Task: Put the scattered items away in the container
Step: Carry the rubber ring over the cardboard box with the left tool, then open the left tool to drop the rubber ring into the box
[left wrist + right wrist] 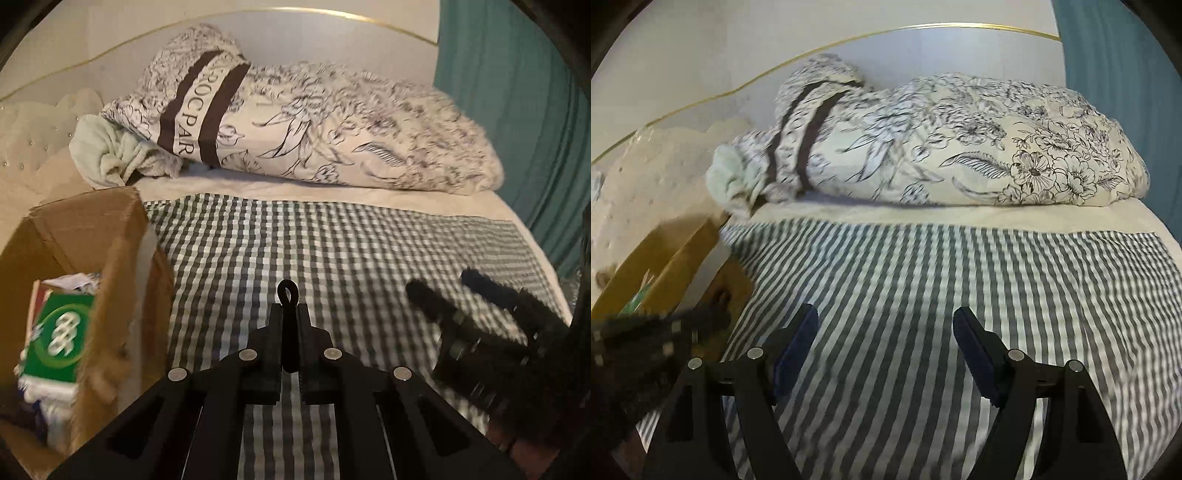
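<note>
Cardboard box (74, 251) left of shut, empty left gripper (290, 314); right gripper (886, 332) agape, empty.

Both cameras ride the hand-held grippers, angled downward over the checked bedspread (332, 258) toward the floral pillow (960, 147) and wall. The left view sits nearer the cardboard box (92, 236) (filling its lower-left corner); the right view stands further right. They share bedspread, pillow, box and each other's gripper.
</note>
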`<state>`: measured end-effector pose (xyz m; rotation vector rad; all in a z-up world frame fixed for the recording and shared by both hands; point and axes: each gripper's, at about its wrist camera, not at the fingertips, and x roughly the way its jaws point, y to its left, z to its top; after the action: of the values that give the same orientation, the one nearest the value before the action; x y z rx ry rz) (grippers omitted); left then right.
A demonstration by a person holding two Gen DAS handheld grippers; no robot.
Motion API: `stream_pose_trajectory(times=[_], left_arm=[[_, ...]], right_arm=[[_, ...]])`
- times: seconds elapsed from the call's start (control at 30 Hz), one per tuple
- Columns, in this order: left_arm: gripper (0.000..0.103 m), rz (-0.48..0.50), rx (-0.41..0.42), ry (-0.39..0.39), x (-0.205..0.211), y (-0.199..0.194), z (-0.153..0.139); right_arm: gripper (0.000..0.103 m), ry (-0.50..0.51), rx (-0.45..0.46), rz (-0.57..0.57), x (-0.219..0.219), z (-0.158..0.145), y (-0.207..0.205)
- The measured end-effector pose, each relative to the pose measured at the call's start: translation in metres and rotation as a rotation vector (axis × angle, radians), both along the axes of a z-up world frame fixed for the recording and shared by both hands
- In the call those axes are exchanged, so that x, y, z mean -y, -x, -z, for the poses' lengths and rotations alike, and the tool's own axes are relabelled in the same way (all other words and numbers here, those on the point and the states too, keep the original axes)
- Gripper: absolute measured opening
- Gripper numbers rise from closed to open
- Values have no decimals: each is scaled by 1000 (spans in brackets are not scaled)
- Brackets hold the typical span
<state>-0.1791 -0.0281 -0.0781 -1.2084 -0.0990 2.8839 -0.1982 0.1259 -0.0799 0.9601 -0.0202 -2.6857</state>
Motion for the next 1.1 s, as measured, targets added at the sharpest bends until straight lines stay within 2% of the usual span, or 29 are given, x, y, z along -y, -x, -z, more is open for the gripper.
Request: stream_pose_trajectory(times=[0.13, 0.33, 0.53, 0.6, 0.67, 0.73, 0.77, 0.83, 1.1], left_arm=[[6, -19, -34, -25, 15, -30, -27], [7, -105, -107, -16, 66, -66, -63], [7, -207, -75, -13, 118, -76, -55], [9, -229, -58, -4, 128, -76, -48], [28, -227, -38, -11, 134, -76, -43], [92, -245, -26, 2, 137, -77, -38], [97, -267, -41, 12, 138, -80, -37], [99, -283, -92, 12, 139, -87, -39], [103, -254, -97, 22, 127, -96, -38]], right_arm=[[75, -11, -10, -13, 12, -18, -36], [78, 60, -34, -45, 29, -44, -68], [78, 46, -27, -86, 59, -50, -75], [82, 45, -28, -94, 66, -50, -76], [90, 51, -32, -98, 70, -50, -76], [93, 57, -39, -102, 75, -51, -76], [94, 57, -45, -109, 77, -52, -77], [95, 47, -55, -115, 82, -54, -77], [95, 13, -64, -101, 88, -59, -87]])
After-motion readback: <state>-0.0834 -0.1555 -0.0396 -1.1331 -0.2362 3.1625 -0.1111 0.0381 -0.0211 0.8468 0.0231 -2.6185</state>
